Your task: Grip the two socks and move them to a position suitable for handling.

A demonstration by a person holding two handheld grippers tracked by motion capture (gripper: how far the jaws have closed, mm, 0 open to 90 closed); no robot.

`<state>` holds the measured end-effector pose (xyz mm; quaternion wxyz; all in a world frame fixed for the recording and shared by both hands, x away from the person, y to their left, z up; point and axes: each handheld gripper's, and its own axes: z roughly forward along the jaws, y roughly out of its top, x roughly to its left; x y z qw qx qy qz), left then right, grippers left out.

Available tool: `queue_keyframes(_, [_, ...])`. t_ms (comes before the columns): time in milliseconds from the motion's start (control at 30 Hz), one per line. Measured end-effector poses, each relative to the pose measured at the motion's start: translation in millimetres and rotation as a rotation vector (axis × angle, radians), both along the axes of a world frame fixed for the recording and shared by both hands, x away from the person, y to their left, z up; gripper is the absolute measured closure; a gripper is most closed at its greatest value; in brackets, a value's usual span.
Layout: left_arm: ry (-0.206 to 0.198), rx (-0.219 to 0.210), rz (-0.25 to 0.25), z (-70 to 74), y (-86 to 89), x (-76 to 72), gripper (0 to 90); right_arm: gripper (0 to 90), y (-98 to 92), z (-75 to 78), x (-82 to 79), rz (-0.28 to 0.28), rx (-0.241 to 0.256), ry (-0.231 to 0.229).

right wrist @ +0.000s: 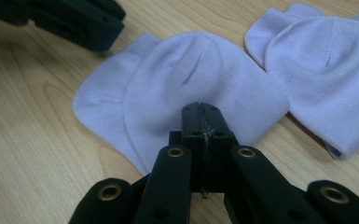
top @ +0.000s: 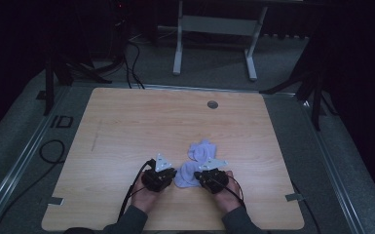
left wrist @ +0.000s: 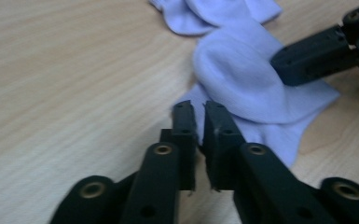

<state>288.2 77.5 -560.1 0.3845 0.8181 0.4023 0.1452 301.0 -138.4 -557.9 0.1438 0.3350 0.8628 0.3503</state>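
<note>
Two pale lavender socks lie on the wooden table point(top: 126, 126). The near sock point(top: 187, 174) point(left wrist: 247, 79) point(right wrist: 191, 70) is between my grippers, and the far sock point(top: 202, 150) point(left wrist: 214, 14) point(right wrist: 321, 60) lies just behind it. My left gripper point(top: 173, 174) point(left wrist: 199, 109) sits at the near sock's left corner, its jaws drawn together with only a thin slit and no cloth seen between them. My right gripper point(top: 198, 176) point(right wrist: 201, 109) rests over the sock's right edge with its jaws pressed fully together. Each gripper also appears in the other's view: the right point(left wrist: 282, 65), the left point(right wrist: 114, 30).
A round grommet point(top: 213, 104) is set near the table's far edge. A desk frame's white legs point(top: 178, 48) stand on the floor behind. Black cables point(top: 53, 151) trail off the left side. Bare wood stretches to the left and behind the socks.
</note>
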Motion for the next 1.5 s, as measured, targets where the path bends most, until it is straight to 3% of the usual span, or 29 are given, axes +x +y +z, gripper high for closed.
queue_keyframes(233, [0.026,0.004,-0.032,-3.7,-6.0,-1.3,87.5,89.7,-0.9,-0.1,0.8,0.003,0.006,0.005])
queue_keyframes(433, [0.052,-0.015,-0.030,-3.8,-3.2,-0.5,87.9,87.9,-6.6,1.9,2.6,-0.006,0.038,0.043])
queue_keyframes(667, [0.045,-0.026,-0.028,-4.9,-3.1,-1.3,87.7,85.5,-7.2,23.7,5.6,0.007,0.056,0.003])
queue_keyframes(867, [0.023,0.005,-0.037,-4.6,-4.9,-3.1,87.6,83.0,8.3,35.3,21.2,0.039,0.042,-0.006])
queue_keyframes(1033, [0.014,0.012,-0.038,-4.6,-6.0,-3.8,87.5,79.4,28.6,33.1,32.4,0.067,0.024,0.010])
queue_keyframes(1167, [-0.010,0.041,-0.039,-4.3,-8.9,-6.2,87.3,79.0,40.2,28.2,38.3,0.080,0.014,0.033])
queue_keyframes(1500, [-0.010,0.043,-0.040,-4.3,-8.8,-6.4,87.3,68.9,48.2,15.4,50.5,0.067,0.021,0.106])
